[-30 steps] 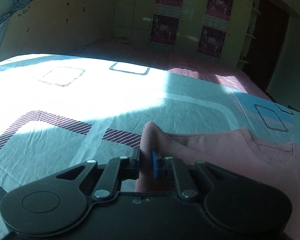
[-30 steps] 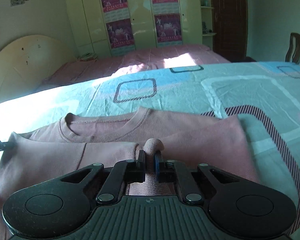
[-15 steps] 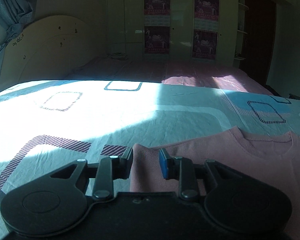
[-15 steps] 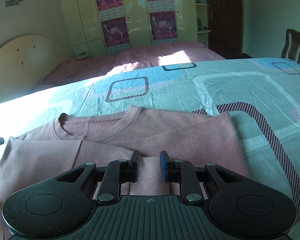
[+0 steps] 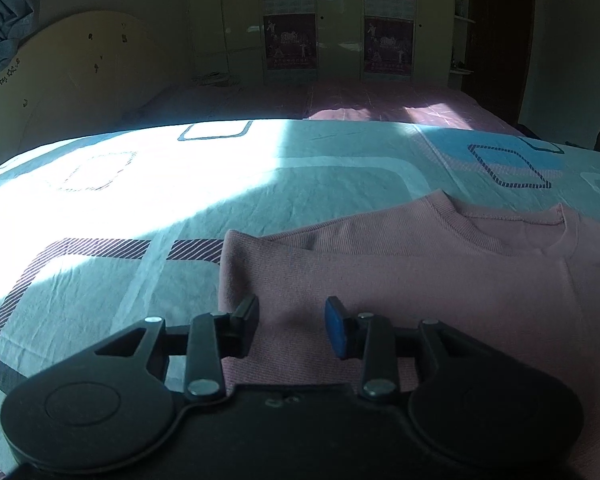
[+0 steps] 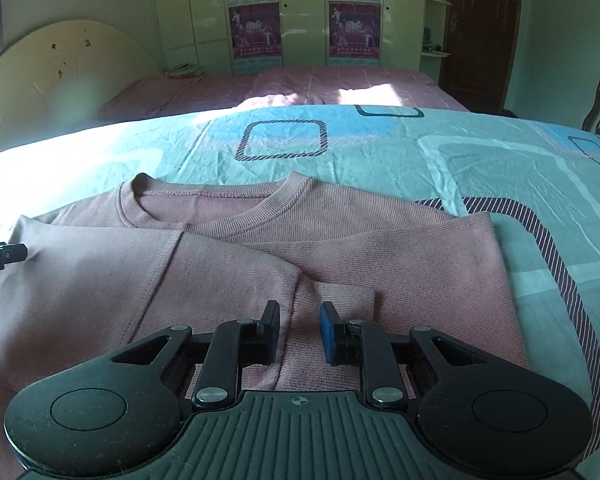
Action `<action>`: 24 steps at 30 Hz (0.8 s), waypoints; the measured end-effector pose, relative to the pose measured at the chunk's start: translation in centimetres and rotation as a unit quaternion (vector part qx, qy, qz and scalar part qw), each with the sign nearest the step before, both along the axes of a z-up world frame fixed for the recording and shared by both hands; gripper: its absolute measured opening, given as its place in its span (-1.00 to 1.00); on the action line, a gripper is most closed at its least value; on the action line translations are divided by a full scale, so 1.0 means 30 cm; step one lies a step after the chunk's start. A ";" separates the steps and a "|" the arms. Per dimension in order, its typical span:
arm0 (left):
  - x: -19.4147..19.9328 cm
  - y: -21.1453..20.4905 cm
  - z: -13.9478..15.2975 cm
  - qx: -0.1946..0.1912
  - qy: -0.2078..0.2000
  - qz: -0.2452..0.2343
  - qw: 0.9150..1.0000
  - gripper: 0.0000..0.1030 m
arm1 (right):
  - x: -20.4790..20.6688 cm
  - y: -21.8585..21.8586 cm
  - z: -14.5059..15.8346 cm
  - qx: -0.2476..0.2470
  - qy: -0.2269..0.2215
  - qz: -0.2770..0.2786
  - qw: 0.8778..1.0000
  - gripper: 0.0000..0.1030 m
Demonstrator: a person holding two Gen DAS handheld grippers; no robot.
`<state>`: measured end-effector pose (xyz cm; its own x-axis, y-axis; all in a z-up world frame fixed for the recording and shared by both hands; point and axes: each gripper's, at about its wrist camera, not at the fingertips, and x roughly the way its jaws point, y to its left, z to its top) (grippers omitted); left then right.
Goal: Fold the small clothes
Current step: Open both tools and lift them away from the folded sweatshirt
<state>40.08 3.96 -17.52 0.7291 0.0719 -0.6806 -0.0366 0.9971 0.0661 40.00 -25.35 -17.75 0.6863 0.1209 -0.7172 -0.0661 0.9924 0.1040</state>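
1. Teal cotton covers your bed [image 6: 380,152], printed with pale bands and striped rounded squares; sunlight falls bright across its left side.
2. Pink and ribbed, the sweater [image 6: 340,256] lies flat on the near part of the bed, collar toward the far edge, both sleeves folded in over the chest, the left one lying over the right cuff.
3. Your left gripper [image 5: 292,326] hovers over the sweater's left folded edge. Its jaws have just been opening and stand spread, with cloth lying flat under the gap and neither pad pressing on it.
4. Your right gripper [image 6: 300,328] sits low over the sleeve cuffs at the sweater's middle. Its jaws stand a little apart, having just let go; the cloth lies loose beneath.
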 end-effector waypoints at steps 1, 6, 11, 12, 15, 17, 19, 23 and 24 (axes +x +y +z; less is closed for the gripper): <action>-0.026 -0.012 0.006 -0.005 0.002 -0.006 1.000 -0.29 | -0.009 0.010 0.006 -0.001 -0.002 0.006 1.000 -0.59; -0.115 -0.077 0.000 -0.015 0.012 -0.036 0.999 -0.16 | -0.043 0.065 0.009 -0.012 -0.003 0.032 0.999 -0.59; -0.158 -0.101 -0.058 0.004 0.020 -0.039 0.999 -0.05 | -0.051 0.073 -0.052 -0.036 0.021 0.037 0.998 -0.59; -0.160 -0.095 -0.064 0.004 0.018 -0.038 0.999 -0.01 | -0.058 0.066 -0.068 -0.044 0.018 0.041 0.998 -0.59; -0.151 -0.077 -0.064 -0.001 0.024 -0.030 0.999 0.11 | -0.069 0.047 -0.071 -0.046 0.014 0.045 0.998 -0.59; -0.151 -0.072 -0.060 0.004 0.026 -0.025 0.999 0.12 | -0.077 0.030 -0.065 -0.035 0.015 0.038 0.999 -0.59; -0.158 -0.066 -0.058 0.009 0.026 -0.021 0.999 0.15 | -0.097 0.025 -0.069 -0.037 0.013 0.041 0.998 -0.59; -0.175 -0.069 -0.039 0.022 0.032 -0.009 0.999 0.17 | -0.119 0.022 -0.060 -0.039 0.004 0.048 0.998 -0.59; -0.185 -0.076 -0.027 0.029 0.032 -0.007 0.999 0.12 | -0.123 0.019 -0.057 -0.035 0.003 0.048 0.998 -0.59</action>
<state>34.52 1.69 -18.33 0.6851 0.1020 -0.7213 -0.0159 0.9920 0.1251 36.29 -24.78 -19.46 0.6693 0.1353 -0.7305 -0.1610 0.9863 0.0352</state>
